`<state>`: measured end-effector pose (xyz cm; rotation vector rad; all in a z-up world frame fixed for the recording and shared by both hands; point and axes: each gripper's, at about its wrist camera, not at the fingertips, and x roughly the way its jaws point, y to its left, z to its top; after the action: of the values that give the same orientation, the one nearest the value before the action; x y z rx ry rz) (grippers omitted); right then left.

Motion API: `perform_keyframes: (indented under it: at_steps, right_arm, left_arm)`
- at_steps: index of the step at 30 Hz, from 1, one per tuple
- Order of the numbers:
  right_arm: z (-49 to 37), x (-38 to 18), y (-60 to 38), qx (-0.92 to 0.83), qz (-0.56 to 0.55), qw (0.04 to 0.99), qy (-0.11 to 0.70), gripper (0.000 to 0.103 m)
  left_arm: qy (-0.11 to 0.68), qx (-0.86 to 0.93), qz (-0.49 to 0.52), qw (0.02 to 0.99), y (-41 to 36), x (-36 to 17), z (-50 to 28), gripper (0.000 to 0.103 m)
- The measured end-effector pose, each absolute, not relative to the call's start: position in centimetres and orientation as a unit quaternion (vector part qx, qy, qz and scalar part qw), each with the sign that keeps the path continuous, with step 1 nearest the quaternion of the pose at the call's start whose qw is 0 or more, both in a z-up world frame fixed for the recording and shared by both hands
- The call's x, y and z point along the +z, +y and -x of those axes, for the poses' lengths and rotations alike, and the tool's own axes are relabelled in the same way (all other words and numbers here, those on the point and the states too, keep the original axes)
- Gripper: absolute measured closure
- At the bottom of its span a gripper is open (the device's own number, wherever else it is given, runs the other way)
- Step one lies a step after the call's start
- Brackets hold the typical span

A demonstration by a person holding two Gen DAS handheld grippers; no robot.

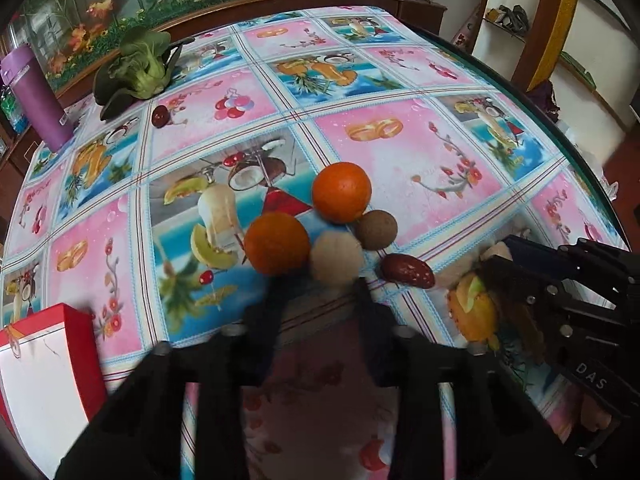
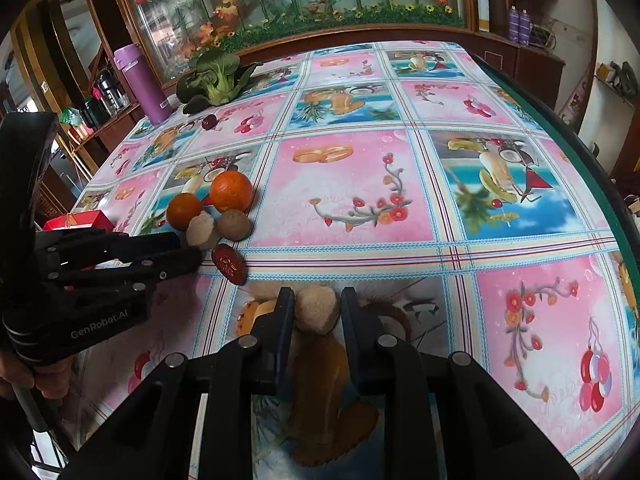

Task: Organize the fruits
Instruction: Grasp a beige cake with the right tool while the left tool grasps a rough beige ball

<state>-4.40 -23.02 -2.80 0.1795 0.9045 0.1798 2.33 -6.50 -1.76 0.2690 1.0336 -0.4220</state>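
Between our right gripper's (image 2: 317, 312) fingers sits a tan fruit (image 2: 318, 309), jaws close around it. Beyond, our left gripper (image 1: 318, 280), marked "GenRobot.AI", stands open just before the oranges (image 1: 277, 243); its arm reads "DAS".

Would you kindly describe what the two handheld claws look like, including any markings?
Both are matte black plastic linkage frames with round silver pivot pins. The left claw has long dark-blue-faced fingers, white "GenRobot.AI" lettering on its body and a black handle below. The right claw has flat dark blue fingers; from the left wrist view its body shows white letters reading "DAS". No cables are visible.
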Motion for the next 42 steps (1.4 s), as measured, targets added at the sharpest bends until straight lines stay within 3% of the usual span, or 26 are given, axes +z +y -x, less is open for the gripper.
perform_keyframes:
  at_steps: [8,10,12,14,18,22,23,24,26,29,42]
  right_arm:
    - [4.5,-3.0,-23.6,0.096,-0.111,0.886,0.441,0.081]
    - [4.5,-3.0,-23.6,0.097,-0.111,0.886,0.440,0.080]
    - [4.4,-3.0,-23.7,0.101,-0.114,0.885,0.440,0.080]
    - [4.4,-3.0,-23.7,0.104,-0.117,0.885,0.439,0.080]
    - [4.4,-3.1,-24.0,0.111,-0.126,0.884,0.437,0.080]
    - [4.4,-3.1,-24.1,0.115,-0.131,0.883,0.436,0.081]
    - [4.4,-3.1,-24.0,0.115,-0.131,0.883,0.436,0.081]
    - [4.4,-3.1,-24.1,0.114,-0.130,0.883,0.436,0.081]
    - [4.4,-3.0,-24.0,0.113,-0.128,0.883,0.436,0.080]
    - [4.4,-3.0,-23.9,0.110,-0.123,0.884,0.437,0.081]
    - [4.3,-3.2,-24.4,0.120,-0.144,0.881,0.435,0.080]
  left_arm:
    - [0.488,-0.201,-0.114,0.842,-6.3,-1.8,-2.3,0.075]
    - [0.486,-0.206,-0.116,0.841,-6.4,-1.9,-2.5,0.070]
    - [0.488,-0.205,-0.111,0.841,-6.6,-1.9,-2.9,0.055]
    - [0.488,-0.200,-0.103,0.843,-6.7,-1.8,-3.4,0.047]
    - [0.486,-0.195,-0.101,0.846,-7.0,-1.9,-4.0,0.044]
    - [0.482,-0.192,-0.107,0.848,-7.1,-2.2,-4.5,0.046]
    - [0.480,-0.194,-0.105,0.849,-7.1,-2.2,-4.5,0.051]
    - [0.478,-0.195,-0.108,0.850,-7.2,-2.1,-4.4,0.066]
    - [0.474,-0.204,-0.117,0.849,-7.6,-2.0,-4.0,0.077]
    - [0.473,-0.209,-0.115,0.848,-7.5,-2.0,-3.8,0.082]
    - [0.482,-0.234,-0.049,0.843,-6.2,-1.9,-5.4,0.082]
